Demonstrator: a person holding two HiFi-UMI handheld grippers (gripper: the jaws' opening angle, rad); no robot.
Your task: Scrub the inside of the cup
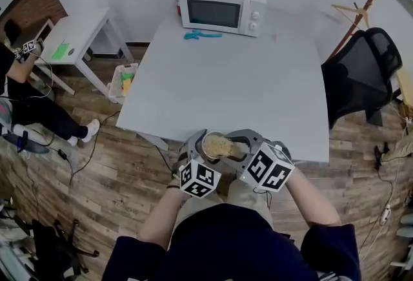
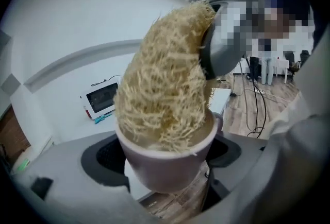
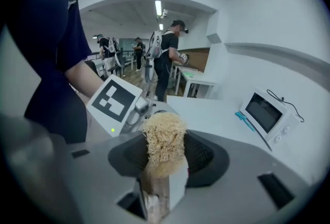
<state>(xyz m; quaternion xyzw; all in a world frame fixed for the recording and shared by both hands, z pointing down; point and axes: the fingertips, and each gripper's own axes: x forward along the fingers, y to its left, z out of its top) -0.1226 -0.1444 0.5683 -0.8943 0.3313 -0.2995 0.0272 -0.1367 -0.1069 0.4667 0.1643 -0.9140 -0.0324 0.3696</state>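
No legible txt; microwave point(image 1: 221, 11) panel prob. too small.

Half office, half mock kitchen, this was an open-plan test room. A white worktop point(image 1: 258, 99) carried a microwave point(image 1: 221, 13), a black office chair point(image 1: 361, 73) stood alongside and cables point(image 1: 92, 146) trailed over the wood-plank floor point(image 1: 129, 189). Several people point(image 3: 167, 58) (some with packs on their backs) stood by other tables under a strip light point(image 3: 158, 7).

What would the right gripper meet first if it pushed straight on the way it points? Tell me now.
Most likely the inside of the cup. The right gripper is shut on a sponge whose far end sits in the cup, which the left gripper holds. How deep it sits is unclear.
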